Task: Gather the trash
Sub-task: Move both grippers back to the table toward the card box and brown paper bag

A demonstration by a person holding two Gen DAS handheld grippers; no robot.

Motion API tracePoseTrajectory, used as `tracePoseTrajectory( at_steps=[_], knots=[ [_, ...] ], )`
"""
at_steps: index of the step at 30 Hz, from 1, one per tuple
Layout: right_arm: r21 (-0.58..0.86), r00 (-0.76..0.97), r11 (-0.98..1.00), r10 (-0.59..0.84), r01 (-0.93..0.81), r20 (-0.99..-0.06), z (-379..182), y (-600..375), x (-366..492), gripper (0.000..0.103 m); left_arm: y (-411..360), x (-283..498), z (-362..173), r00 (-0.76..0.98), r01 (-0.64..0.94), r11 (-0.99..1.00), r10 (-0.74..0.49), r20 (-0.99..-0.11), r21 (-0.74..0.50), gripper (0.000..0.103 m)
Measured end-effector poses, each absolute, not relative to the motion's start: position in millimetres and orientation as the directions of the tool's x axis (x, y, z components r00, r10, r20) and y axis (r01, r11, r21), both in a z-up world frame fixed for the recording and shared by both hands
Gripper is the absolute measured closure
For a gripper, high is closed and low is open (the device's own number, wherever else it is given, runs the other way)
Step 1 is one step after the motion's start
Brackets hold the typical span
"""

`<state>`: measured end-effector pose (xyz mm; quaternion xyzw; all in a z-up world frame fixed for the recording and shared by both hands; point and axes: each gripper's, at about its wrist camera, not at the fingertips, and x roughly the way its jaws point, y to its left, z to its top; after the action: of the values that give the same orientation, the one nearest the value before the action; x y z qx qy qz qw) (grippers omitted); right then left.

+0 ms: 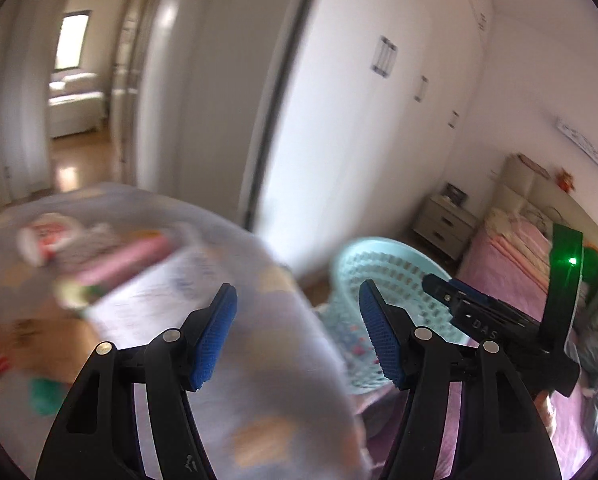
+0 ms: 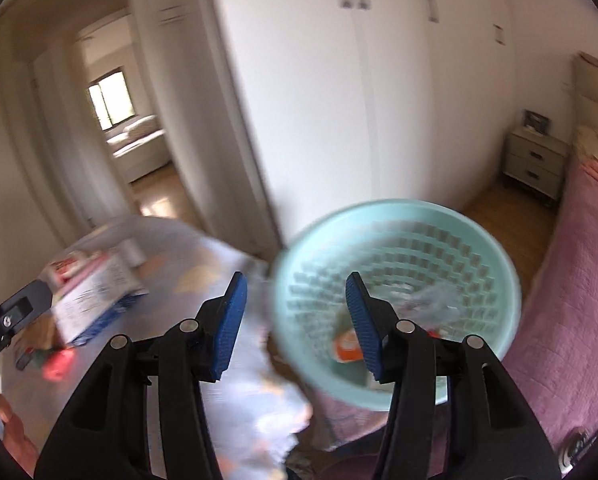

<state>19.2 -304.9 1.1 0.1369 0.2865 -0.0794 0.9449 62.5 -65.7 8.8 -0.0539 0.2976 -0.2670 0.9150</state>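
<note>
Trash bag: on the left, a blurred clear plastic bag, open, with a red-and-white cup, a pink tube and a white box showing through.
Left gripper: jaws wide, nothing between them; aimed at the bag's right-hand side.
Right gripper: jaws wide, holding nothing; pointed between bag and basket.
Basket: light blue, tilted mouth toward the camera, just right of the bag; an orange scrap and clear wrapper lie inside.
Bed: pink cover, far right.
Doing it well: my judgement, steady the bag's rim first, then tip the basket squarely over the opening so nothing spills.
</note>
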Motion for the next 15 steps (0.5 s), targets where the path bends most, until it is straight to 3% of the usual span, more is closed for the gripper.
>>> tracePoseTrajectory(
  at_steps=[9,11,15],
  knots=[
    [0.186,0.831,0.98,0.161,-0.071,-0.533,6.1,-184.4,41.4,0.053,70.0,53.3,8.4,0.81,0.167,0.97,-0.237,-0.537,-0.178,0.034],
    [0.194,0.817,0.972,0.217,-0.131,-0.534,8.0,-163.8,47.8,0.052,97.3,55.6,7.8,0.815,0.111,0.978,-0.192,-0.546,-0.177,0.027],
    [0.183,0.774,0.952,0.305,-0.244,-0.556,8.9,-117.6,64.5,0.049,149.3,65.5,-2.8,0.791,0.027,0.988,-0.114,-0.601,-0.152,0.027]
  ],
)
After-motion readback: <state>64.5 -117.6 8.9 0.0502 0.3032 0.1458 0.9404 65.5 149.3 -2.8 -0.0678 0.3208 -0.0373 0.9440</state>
